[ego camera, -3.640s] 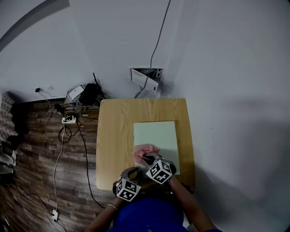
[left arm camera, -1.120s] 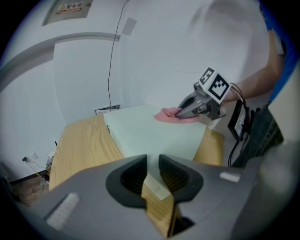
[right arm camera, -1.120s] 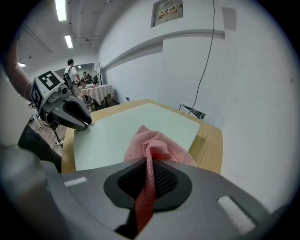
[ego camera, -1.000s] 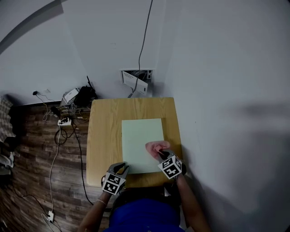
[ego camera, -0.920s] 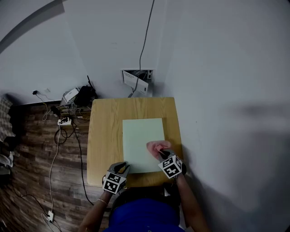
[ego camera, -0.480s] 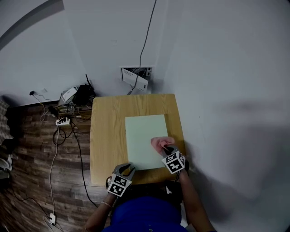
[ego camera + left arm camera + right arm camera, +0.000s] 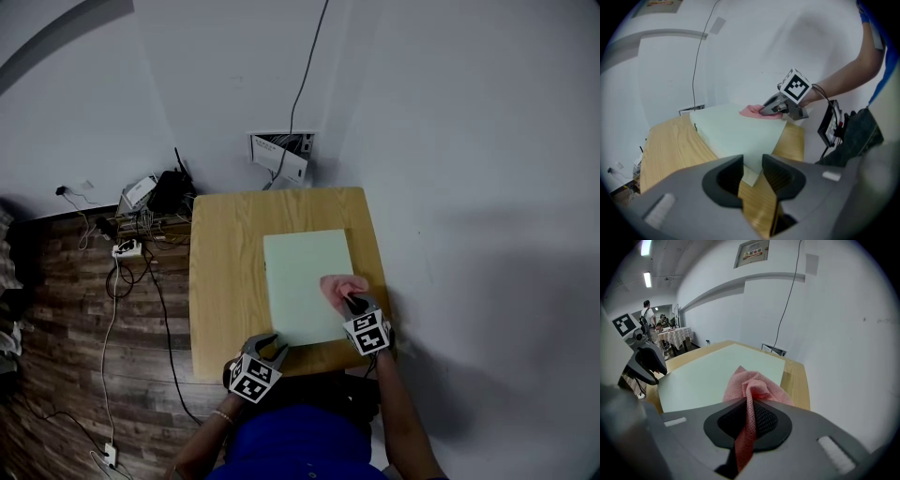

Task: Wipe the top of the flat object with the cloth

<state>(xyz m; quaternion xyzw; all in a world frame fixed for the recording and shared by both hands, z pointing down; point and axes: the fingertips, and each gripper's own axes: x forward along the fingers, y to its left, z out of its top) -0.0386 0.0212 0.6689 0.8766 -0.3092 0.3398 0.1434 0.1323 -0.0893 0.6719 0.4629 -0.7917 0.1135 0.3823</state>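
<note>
Status: right gripper [image 7: 353,302] is clamped on the pink mesh cloth [image 7: 751,380]. A fold runs down between the jaws, and the bunched part sits on the pale green board [image 7: 305,277] at its right edge, toward the near end. The board lies flat on the wooden table [image 7: 225,272], on the right half of it.

The left gripper [image 7: 752,161] is at the board's near-left corner, jaws spread and just been opening. The corner shows in the gap and the pads aren't pressing on it. From this angle it's hard to say if the corner is truly between the pads or just beyond them. My read: a hold-down being let go.

Progress: cloth is on the surface, so wiping is under way or finishing. Coverage can't be read, because the board looks uniform, with no streaks or dirt. With the cloth at near right, the left side and far end are what I'd check before calling it done.
</note>
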